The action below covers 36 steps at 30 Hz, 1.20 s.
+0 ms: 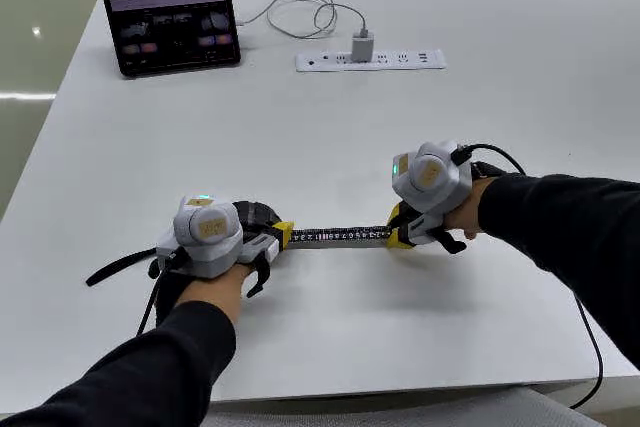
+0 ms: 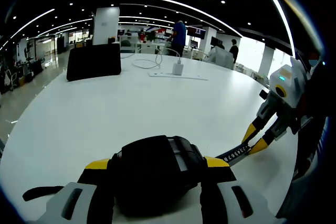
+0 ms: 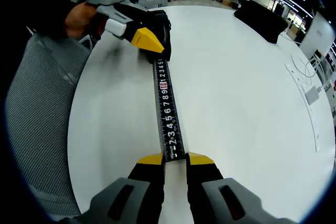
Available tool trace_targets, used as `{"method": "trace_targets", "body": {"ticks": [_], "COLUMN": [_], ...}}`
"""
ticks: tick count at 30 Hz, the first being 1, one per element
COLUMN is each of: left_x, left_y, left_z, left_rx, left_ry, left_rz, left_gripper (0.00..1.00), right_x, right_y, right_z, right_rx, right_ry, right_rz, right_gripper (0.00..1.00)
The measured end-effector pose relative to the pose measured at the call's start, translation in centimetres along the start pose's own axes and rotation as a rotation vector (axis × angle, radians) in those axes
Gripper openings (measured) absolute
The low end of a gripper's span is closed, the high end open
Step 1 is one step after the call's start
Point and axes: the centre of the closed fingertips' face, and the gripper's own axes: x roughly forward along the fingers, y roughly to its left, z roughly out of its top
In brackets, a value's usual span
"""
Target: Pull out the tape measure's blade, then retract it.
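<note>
Both forearms reached forward over the white worktable [image 1: 400, 127], with the hands level and turned toward each other. The left gripper [image 1: 276, 237] sat low on the table. Its jaws were clamped on either side of the black tape measure case [image 2: 155, 174], and yellow tips showed on both flanks. The right gripper [image 3: 175, 159] pointed toward the left one, its jaws set narrow and pinching the end of the blade [image 3: 167, 114] between the yellow tips. The blade ran flat along the table from the case to those tips, printed scale facing up. The two grippers were well apart.
</note>
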Motion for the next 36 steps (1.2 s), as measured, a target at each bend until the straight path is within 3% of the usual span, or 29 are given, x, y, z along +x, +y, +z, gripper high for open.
{"method": "trace_targets", "body": {"ticks": [2,11,27,36], "left_x": [0.0,0.0,-0.1,-0.1], "left_y": [0.0,0.0,-0.1,-0.1], "left_z": [0.0,0.0,0.0,-0.1], "left_rx": [-0.001,-0.003,-0.004,-0.005], "left_ry": [0.0,0.0,0.005,0.006], "left_rz": [0.0,-0.001,-0.012,-0.014], "left_gripper": [0.63,0.63,0.62,0.62], "right_x": [0.1,0.3,0.8,0.9], "right_y": [-0.1,0.1,0.3,0.5], "right_z": [0.2,0.7,1.8,2.5], "right_rx": [0.017,-0.04,0.0,-0.013], "right_ry": [-0.011,-0.018,-0.056,-0.061], "right_rz": [-0.002,0.003,0.008,0.007], "right_gripper": [0.11,0.1,0.1,0.1]}}
